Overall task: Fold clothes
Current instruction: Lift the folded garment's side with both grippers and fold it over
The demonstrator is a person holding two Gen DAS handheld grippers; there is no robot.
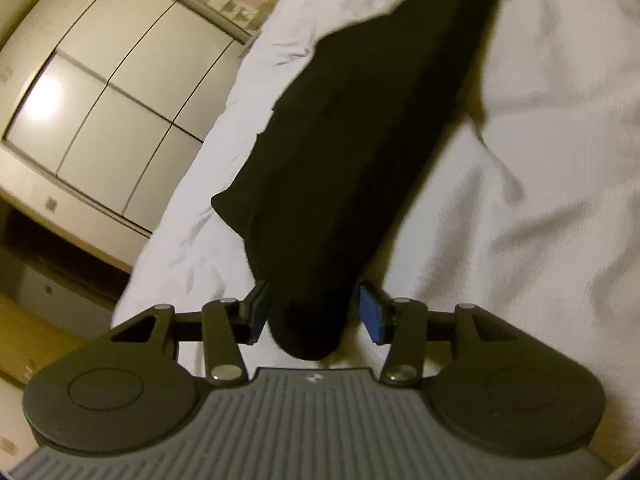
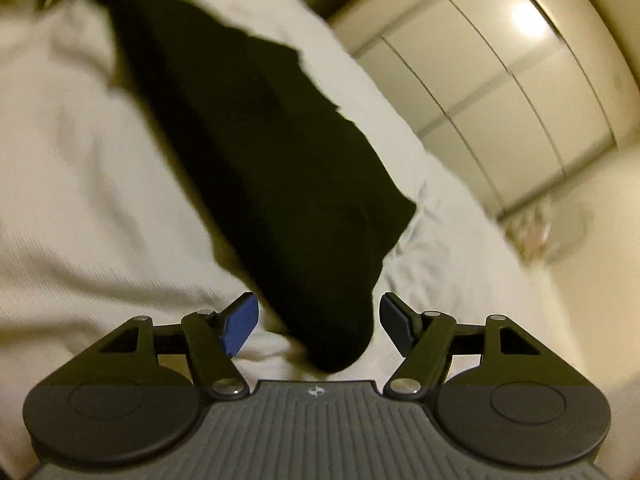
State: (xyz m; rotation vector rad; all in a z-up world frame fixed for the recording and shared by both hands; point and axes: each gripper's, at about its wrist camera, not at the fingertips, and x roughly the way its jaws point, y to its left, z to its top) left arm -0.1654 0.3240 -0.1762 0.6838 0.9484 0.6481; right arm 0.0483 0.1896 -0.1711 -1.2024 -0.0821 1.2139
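A black garment (image 1: 360, 140) lies as a long folded strip across the white bed cover (image 1: 528, 208). In the left wrist view its near end sits between the blue pads (image 1: 370, 314) of my left gripper (image 1: 314, 314). The jaws stand apart, with a strip of white cover showing beside the right pad. In the right wrist view the other end of the black garment (image 2: 260, 140) reaches between the fingers of my right gripper (image 2: 318, 324). Both of its pads (image 2: 240, 324) stand off the cloth, so it is open. Both views are blurred.
The bed cover (image 2: 80, 200) is rumpled around the garment. A wardrobe with pale glossy doors (image 1: 100, 120) stands beyond the bed's edge, seen again as the wardrobe (image 2: 520, 92) in the right wrist view. Small clutter (image 1: 248, 0) lies by the wall.
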